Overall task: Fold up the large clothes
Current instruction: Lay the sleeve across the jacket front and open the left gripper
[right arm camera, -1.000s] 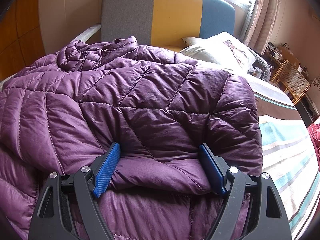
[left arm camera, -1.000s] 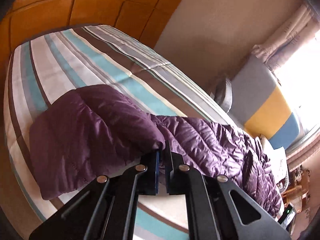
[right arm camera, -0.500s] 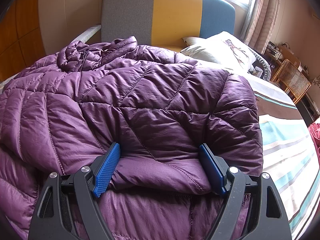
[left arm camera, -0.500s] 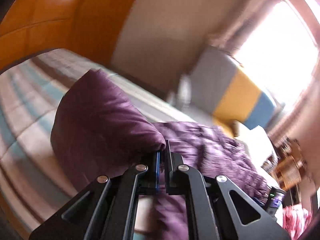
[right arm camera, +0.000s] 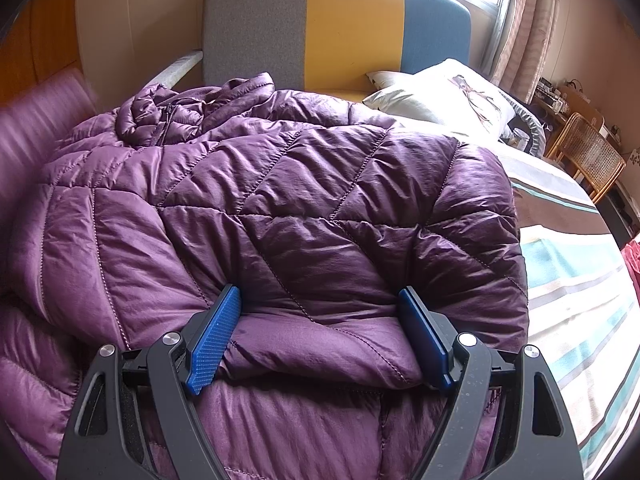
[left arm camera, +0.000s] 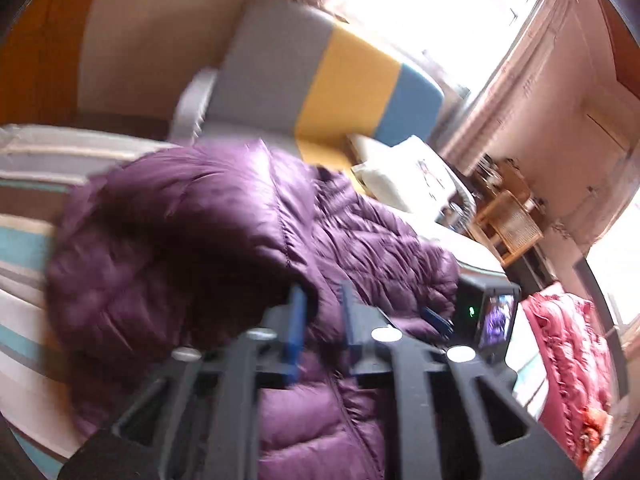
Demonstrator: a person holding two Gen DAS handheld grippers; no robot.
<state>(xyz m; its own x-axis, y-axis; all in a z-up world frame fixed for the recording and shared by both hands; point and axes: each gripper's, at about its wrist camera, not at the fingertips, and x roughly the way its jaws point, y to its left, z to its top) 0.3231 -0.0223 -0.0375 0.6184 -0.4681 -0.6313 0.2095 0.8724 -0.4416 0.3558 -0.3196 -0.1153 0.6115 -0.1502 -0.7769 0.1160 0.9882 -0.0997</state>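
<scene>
My left gripper [left arm camera: 320,312] has its two blue pads drawn close together, pinching an edge of the purple jacket [right arm camera: 280,208]. The view is blurred, so I judge the grip by the cloth bunched between the pads. A puffy flap of the jacket, probably a sleeve or side panel, hangs lifted just ahead and to the left of this gripper, above the striped bed [left arm camera: 24,216].

My right gripper [right arm camera: 320,340] has its pads wide apart, resting on the jacket with a rolled fold of quilted cloth lying between them. They do not squeeze it. The main body of the jacket spreads forward from this gripper toward the collar and zip at the far left. Beyond it stand a headboard [right arm camera: 340,28] in grey, yellow and blue, and a pillow [right arm camera: 440,96] to the far right.

The step in hand looks like carrying the lifted flap across onto the jacket's body. To do it well, I should keep the left pinch firm, since slippery padded cloth can slide out. I should hold the right gripper pressing down as an anchor, so the body does not drag. The flap should land flat, its edge lined up with the fold under the right gripper, before I let go.
</scene>
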